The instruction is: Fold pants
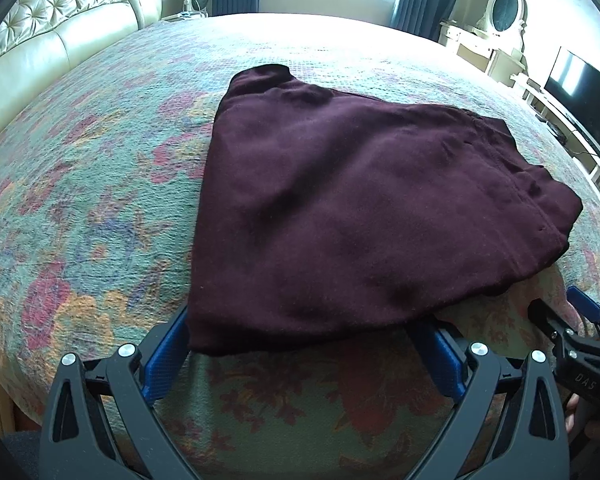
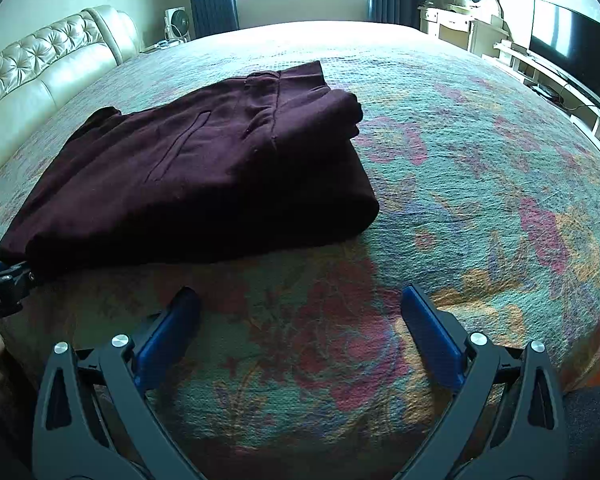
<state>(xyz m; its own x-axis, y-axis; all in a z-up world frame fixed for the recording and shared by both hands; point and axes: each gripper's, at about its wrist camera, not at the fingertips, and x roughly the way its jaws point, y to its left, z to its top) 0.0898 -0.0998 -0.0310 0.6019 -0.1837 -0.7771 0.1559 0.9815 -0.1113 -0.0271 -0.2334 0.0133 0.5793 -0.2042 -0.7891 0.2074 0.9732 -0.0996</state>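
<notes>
Well, I've got the pants (image 1: 360, 200) looking pretty much folded: a thick maroon bundle, several layers deep, lying on the floral bedspread (image 1: 80, 200) near the bed's front edge. From where I sit, little seems left beyond maybe a tidy or one last fold. On the left, my left gripper (image 1: 308, 344) sits low at the bundle's near hem, blue fingers spread wide either side of the cloth edge, pinching nothing. Moving right, my right gripper (image 2: 300, 320) hovers over bare bedspread just beside the pants, wide open too, empty, pointing across the bed.
</notes>
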